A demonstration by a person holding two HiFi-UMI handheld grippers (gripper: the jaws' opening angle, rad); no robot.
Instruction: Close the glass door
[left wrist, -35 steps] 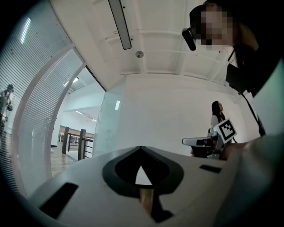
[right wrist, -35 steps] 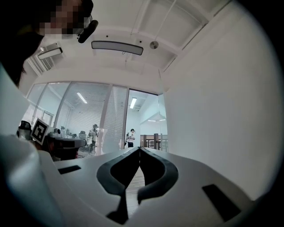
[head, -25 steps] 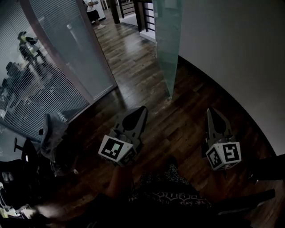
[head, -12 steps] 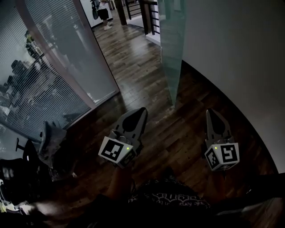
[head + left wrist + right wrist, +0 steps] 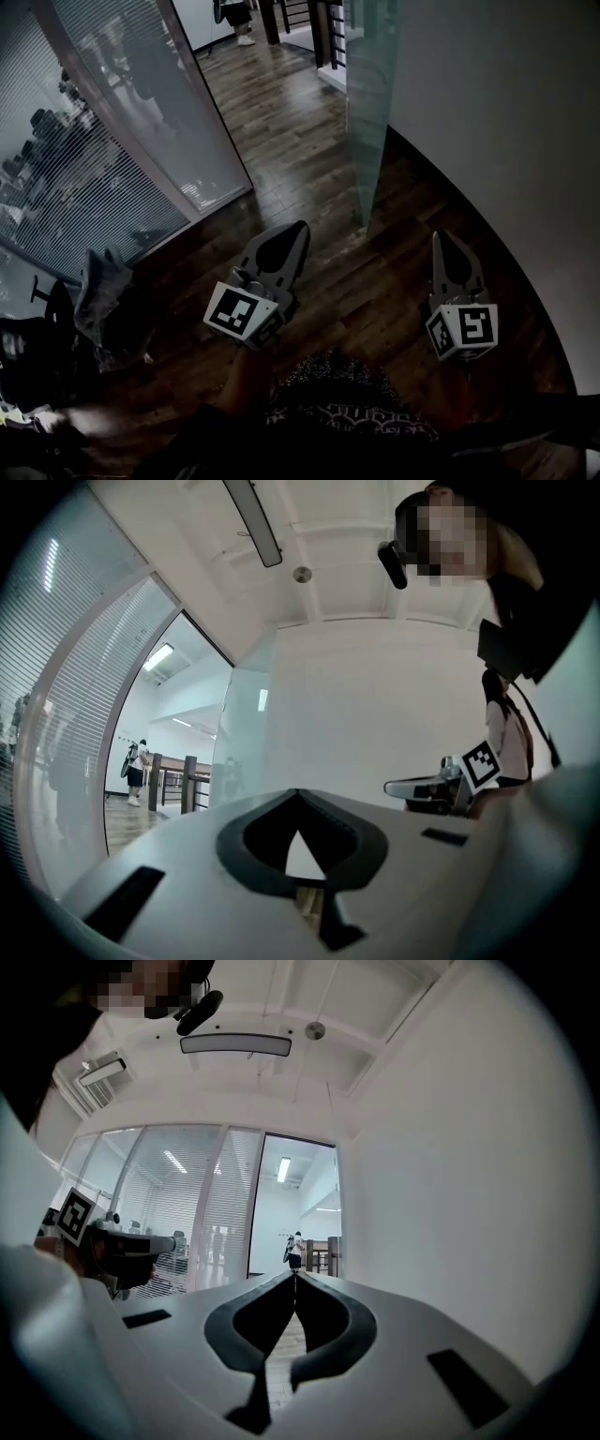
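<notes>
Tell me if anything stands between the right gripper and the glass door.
Nothing visible does. Only bare wood floor lies between the right gripper, jaws shut and empty, and the near edge of the open glass door. The left gripper is off to the side, also shut.

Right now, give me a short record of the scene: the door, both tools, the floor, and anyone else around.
door: glass, open, beside the white wall
left tool: shut, empty, not touching the door
right tool: shut, empty, not touching the door
floor: dark wood
partition: glass with blinds, on the left
person: standing far off, beyond the doorway
</notes>
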